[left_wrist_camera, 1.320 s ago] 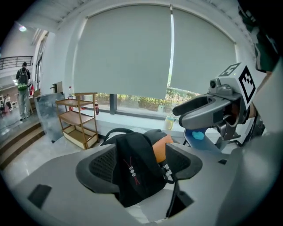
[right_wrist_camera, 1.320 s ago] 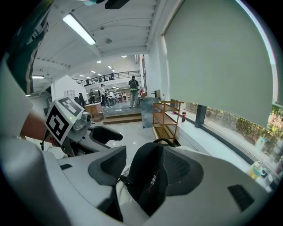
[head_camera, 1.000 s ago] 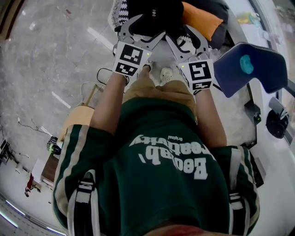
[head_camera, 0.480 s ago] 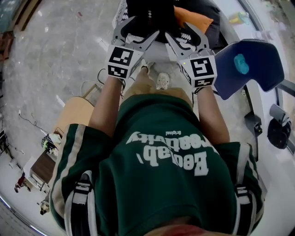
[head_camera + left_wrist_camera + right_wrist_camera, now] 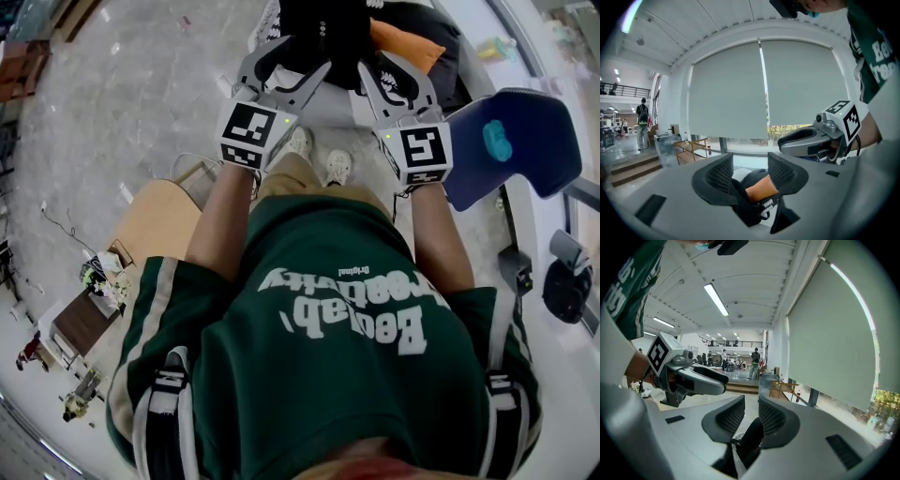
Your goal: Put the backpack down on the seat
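Note:
In the head view a black backpack [image 5: 323, 28] hangs at the top, over the marble floor, with both grippers raised to it side by side. My left gripper [image 5: 286, 58] reaches its left side and my right gripper [image 5: 389, 66] its right side. In the left gripper view the left gripper [image 5: 749, 171] is closing, with a black strap [image 5: 750, 208] low between its wide-set jaws. In the right gripper view the right gripper [image 5: 751, 411] is closing more narrowly round another black strap [image 5: 749, 439], which leans on one pad. A blue chair seat [image 5: 516, 141] stands to the right.
An orange cushion [image 5: 405, 45] lies on dark furniture behind the backpack. A low wooden table [image 5: 164, 220] and loose cables are on the floor at left. The chair's dark base [image 5: 567, 281] is at far right. The person's white shoes [image 5: 336, 169] are below the grippers.
Both grippers' jaws have drawn closer together round the backpack's straps. The blue chair and the floor have shifted slightly in the head view as the head moved.

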